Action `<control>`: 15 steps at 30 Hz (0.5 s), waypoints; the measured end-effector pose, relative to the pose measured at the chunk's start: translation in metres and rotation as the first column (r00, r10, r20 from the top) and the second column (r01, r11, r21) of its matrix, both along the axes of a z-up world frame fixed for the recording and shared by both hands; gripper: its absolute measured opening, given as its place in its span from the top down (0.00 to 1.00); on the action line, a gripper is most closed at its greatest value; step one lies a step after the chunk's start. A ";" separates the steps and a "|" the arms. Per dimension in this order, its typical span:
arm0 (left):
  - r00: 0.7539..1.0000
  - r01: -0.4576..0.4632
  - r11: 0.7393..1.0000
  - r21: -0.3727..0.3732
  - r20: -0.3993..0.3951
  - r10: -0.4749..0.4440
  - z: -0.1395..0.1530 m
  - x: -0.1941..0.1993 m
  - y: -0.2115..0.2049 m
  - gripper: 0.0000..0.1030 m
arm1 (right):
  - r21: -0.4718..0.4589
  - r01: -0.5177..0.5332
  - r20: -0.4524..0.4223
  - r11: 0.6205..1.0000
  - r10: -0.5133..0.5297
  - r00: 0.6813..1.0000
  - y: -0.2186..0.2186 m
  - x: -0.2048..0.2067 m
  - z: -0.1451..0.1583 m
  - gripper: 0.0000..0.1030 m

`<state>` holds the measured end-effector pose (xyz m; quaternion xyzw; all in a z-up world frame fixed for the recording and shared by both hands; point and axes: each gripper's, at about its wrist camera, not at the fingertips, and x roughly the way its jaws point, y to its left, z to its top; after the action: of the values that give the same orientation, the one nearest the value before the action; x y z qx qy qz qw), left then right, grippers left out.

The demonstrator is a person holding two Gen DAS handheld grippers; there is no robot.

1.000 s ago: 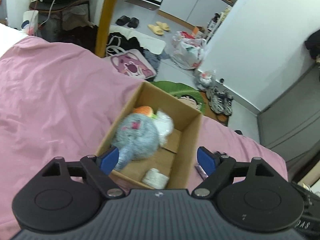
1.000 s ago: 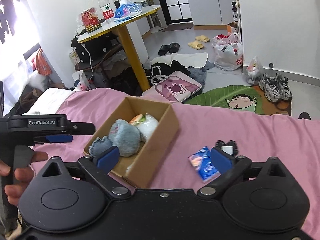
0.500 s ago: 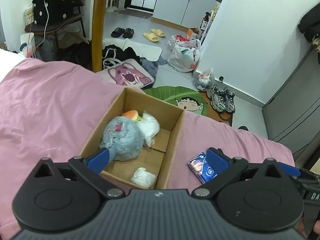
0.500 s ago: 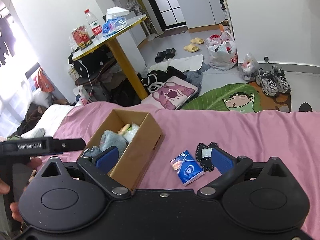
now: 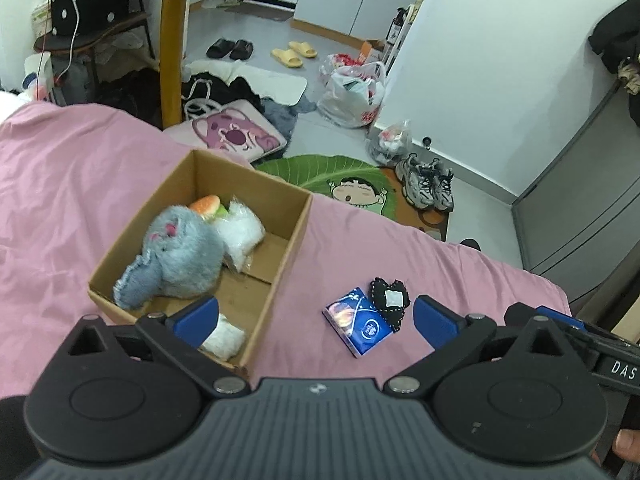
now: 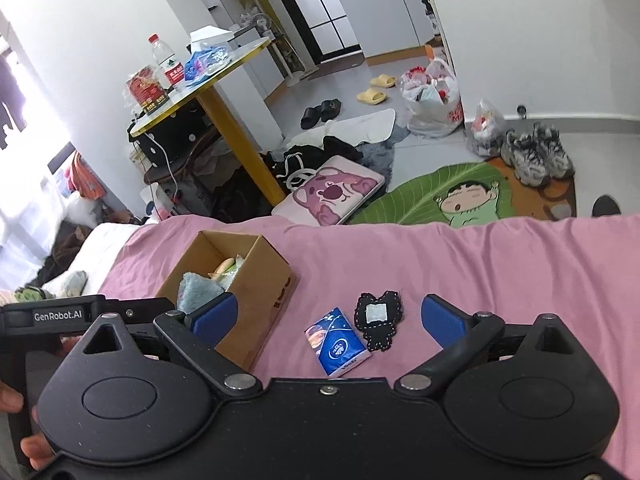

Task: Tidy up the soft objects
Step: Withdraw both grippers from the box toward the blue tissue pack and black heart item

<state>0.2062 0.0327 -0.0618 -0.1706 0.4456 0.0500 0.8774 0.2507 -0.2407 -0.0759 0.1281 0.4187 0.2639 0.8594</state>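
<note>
Pink bedsheet fills the view under both of your tools. Taking the left wrist view from the left: the open brown cardboard box sits at about ten o'clock from your left gripper, on the sheet. Inside it lie the fluffy grey plush toy, an orange-and-green burger-shaped soft toy at the plush's one o'clock, a clear crinkled bag of white stuffing touching the plush's right side, and a small white wrapped bundle in the near corner, just beside the left blue pad. Your left gripper is spread wide with nothing between its pads.

Out on the sheet, at one o'clock from that gripper, the blue rectangular tissue packet lies flat, and the black fabric patch with white stitched edge touches its upper right corner.

In the right wrist view, your right gripper is also spread wide and empty; the packet and patch lie between its blue pads on the sheet, the box at its ten o'clock.
</note>
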 end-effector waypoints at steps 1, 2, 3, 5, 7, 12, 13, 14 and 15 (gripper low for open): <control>1.000 -0.002 1.000 0.010 -0.004 0.002 -0.001 0.001 -0.004 0.00 | 0.010 -0.002 -0.011 1.000 0.002 1.000 -0.002 0.003 -0.003 0.08; 1.000 -0.006 1.000 0.025 -0.004 0.006 -0.001 0.002 -0.007 0.00 | 0.015 0.001 -0.023 1.000 0.000 1.000 -0.004 0.006 -0.006 0.10; 1.000 -0.030 0.999 0.039 -0.004 0.030 -0.001 0.002 -0.010 0.01 | 0.019 0.003 -0.034 1.000 -0.003 0.999 -0.005 0.008 -0.009 0.13; 0.998 -0.062 0.997 0.036 -0.015 0.062 -0.004 0.004 -0.013 0.01 | 0.035 0.003 -0.047 0.999 -0.001 0.999 -0.008 0.011 -0.014 0.16; 0.997 -0.067 0.997 0.038 -0.034 0.068 -0.009 0.008 -0.019 0.03 | 0.040 -0.003 -0.056 0.999 0.006 0.998 -0.009 0.013 -0.018 0.17; 0.997 -0.064 0.997 0.044 -0.037 0.065 -0.018 0.015 -0.038 0.03 | 0.043 -0.012 -0.085 0.999 0.016 0.996 -0.013 0.019 -0.027 0.25; 0.997 -0.063 0.997 0.044 -0.039 0.065 -0.020 0.017 -0.042 0.03 | 0.049 -0.005 -0.093 0.999 0.010 0.996 -0.015 0.021 -0.029 0.26; 0.997 -0.064 0.997 0.045 -0.039 0.066 -0.023 0.019 -0.045 0.03 | 0.057 0.001 -0.103 0.998 0.005 0.995 -0.016 0.023 -0.031 0.27; 0.997 -0.066 0.997 0.047 -0.039 0.068 -0.025 0.021 -0.047 0.03 | 0.063 0.004 -0.112 0.998 0.003 0.994 -0.017 0.024 -0.034 0.29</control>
<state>0.2268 -0.0145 -0.0873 -0.1644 0.4559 0.0929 0.8698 0.2750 -0.2580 -0.1097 0.1699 0.4578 0.2692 0.8301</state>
